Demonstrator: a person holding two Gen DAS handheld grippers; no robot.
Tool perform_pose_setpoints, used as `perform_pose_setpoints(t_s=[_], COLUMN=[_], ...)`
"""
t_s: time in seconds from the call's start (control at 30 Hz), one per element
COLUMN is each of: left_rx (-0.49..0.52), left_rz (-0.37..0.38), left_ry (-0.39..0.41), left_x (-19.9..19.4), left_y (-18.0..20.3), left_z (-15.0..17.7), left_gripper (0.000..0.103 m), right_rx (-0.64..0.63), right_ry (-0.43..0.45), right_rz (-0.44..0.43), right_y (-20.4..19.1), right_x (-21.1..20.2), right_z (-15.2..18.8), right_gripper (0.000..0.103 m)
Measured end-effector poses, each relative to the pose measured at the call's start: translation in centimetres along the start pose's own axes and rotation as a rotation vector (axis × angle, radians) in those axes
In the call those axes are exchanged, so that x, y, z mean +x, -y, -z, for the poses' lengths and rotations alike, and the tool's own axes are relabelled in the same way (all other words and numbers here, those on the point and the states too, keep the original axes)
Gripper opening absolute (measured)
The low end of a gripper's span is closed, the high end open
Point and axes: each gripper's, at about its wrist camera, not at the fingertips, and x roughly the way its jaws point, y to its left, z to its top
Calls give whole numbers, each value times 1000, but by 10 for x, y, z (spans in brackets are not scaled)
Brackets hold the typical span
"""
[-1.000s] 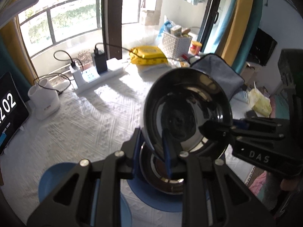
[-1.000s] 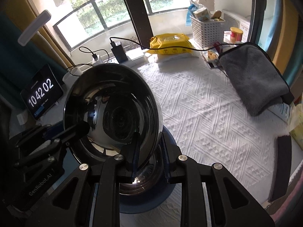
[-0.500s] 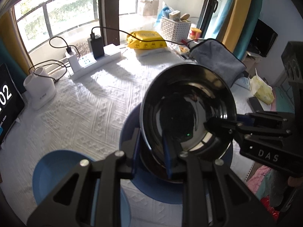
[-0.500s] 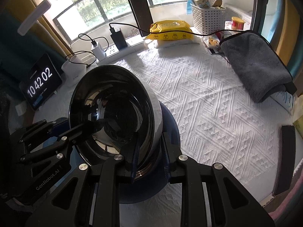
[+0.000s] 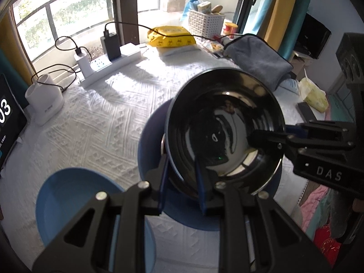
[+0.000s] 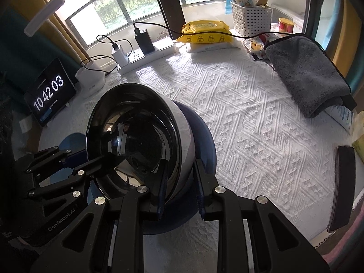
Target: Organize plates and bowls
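White tablecloth (image 6: 261,125) | both claws (image 5: 182,175) (image 6: 179,175) clamp steel bowl (image 5: 225,122) rim | above dark blue plate (image 6: 204,136)

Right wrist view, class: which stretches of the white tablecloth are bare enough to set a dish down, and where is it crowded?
The widest bare patch of tablecloth lies between the dark blue plate, the grey towel and the black phone. A smaller one runs from the plate to the power strip. It is crowded along the window edge, and where both grippers clamp the steel bowl.
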Motion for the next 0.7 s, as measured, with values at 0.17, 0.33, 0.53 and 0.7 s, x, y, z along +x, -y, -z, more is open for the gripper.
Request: perform_pose_setpoints(t_s=[0.17, 0.33, 0.53, 0.7], left_rx=[-6, -16, -18, -11], left_rz=[2, 16, 17, 21], left_ry=[-13, -25, -18, 23], left_x=[5, 6, 1, -14], left_y=[-3, -5, -7, -8], left_z=[2, 1, 2, 1], left_gripper=[23, 24, 25, 25], right_rx=[5, 15, 29, 7], right_ry=[-20, -30, -5, 41], right_rz=[-10, -24, -38, -22], right_y=[2, 4, 7, 3], right_x=[8, 13, 5, -11], right_z=[2, 2, 1, 0], right_gripper=[24, 24, 24, 24])
